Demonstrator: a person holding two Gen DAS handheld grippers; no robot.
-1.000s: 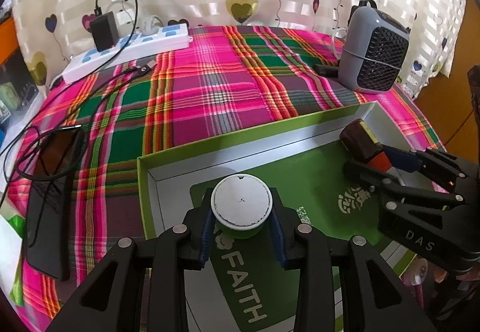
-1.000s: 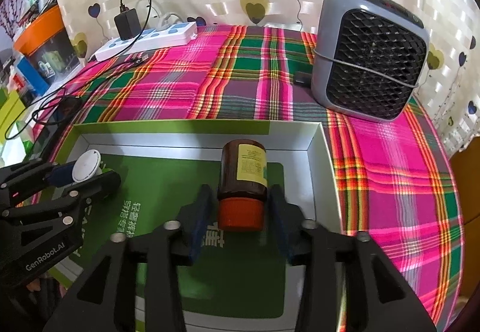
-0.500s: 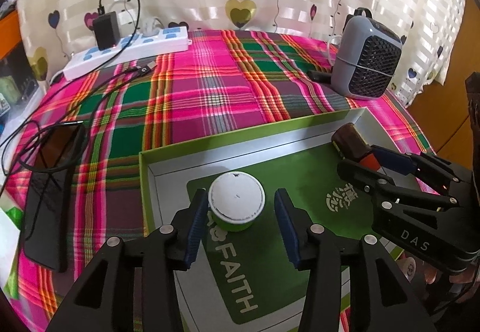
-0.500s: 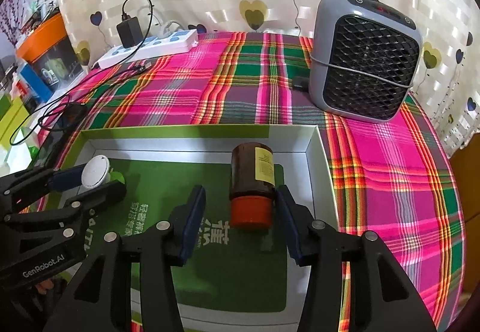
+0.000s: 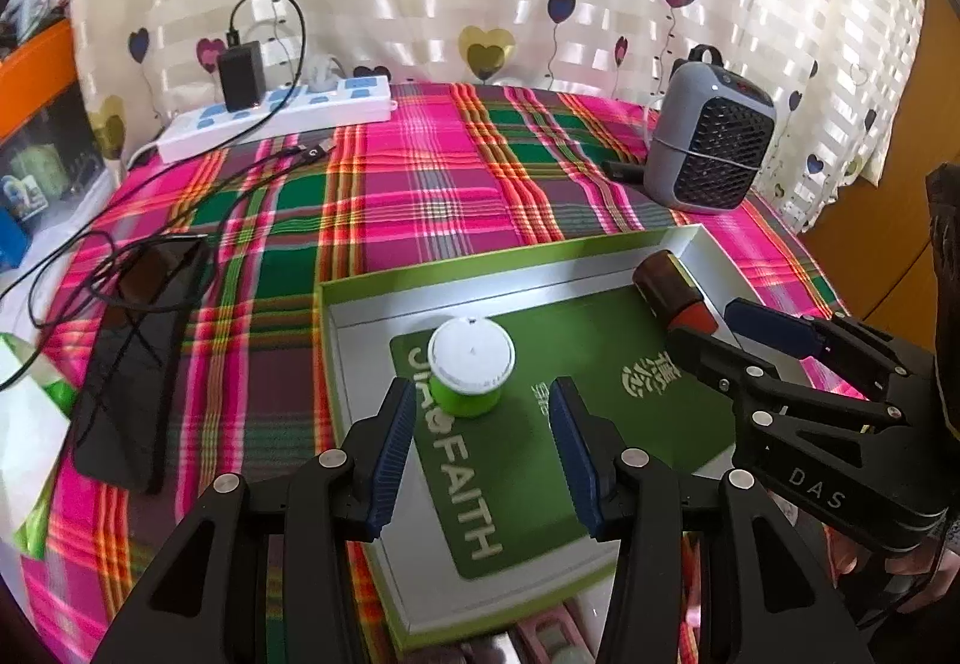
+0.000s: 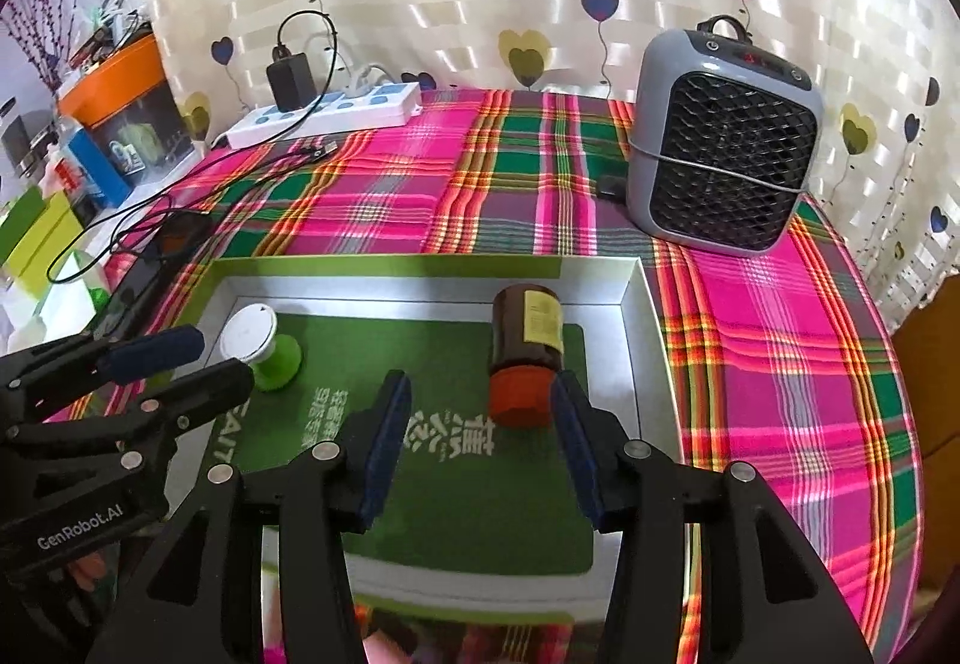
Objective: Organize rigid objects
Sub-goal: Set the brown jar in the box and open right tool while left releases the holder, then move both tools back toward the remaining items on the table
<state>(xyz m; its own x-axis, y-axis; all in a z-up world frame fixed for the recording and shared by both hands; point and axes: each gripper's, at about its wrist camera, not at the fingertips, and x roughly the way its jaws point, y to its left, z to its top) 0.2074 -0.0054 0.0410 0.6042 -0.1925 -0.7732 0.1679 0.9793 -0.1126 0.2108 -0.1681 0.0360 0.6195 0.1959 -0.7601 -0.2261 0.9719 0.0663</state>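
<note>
You have let go of both: your left gripper [image 5: 483, 439] now stands open behind the green jar [image 5: 471, 367], your right gripper [image 6: 477, 445] open around the brown bottle [image 6: 527, 349], seemingly clear; both rest in the tray [image 6: 651, 340].

Right claw [image 6: 477, 445] is spread wide over a green-rimmed box [image 6: 645, 316] w/ white walls & green floor. Brown bottle [image 6: 525, 337] w/ red cap lies on its side in the box, cap toward the camera, just ahead of the right finger; pads not on it. Small green jar [image 6: 264, 343] w/ white lid sits at the box's left, left claw [image 6: 186, 358] alongside, jaws apart. Plaid cloth covers the worktop [image 6: 750, 316]; grey fan heater [image 6: 723, 141] back right, white power strip [image 6: 330, 114] back left.
</note>
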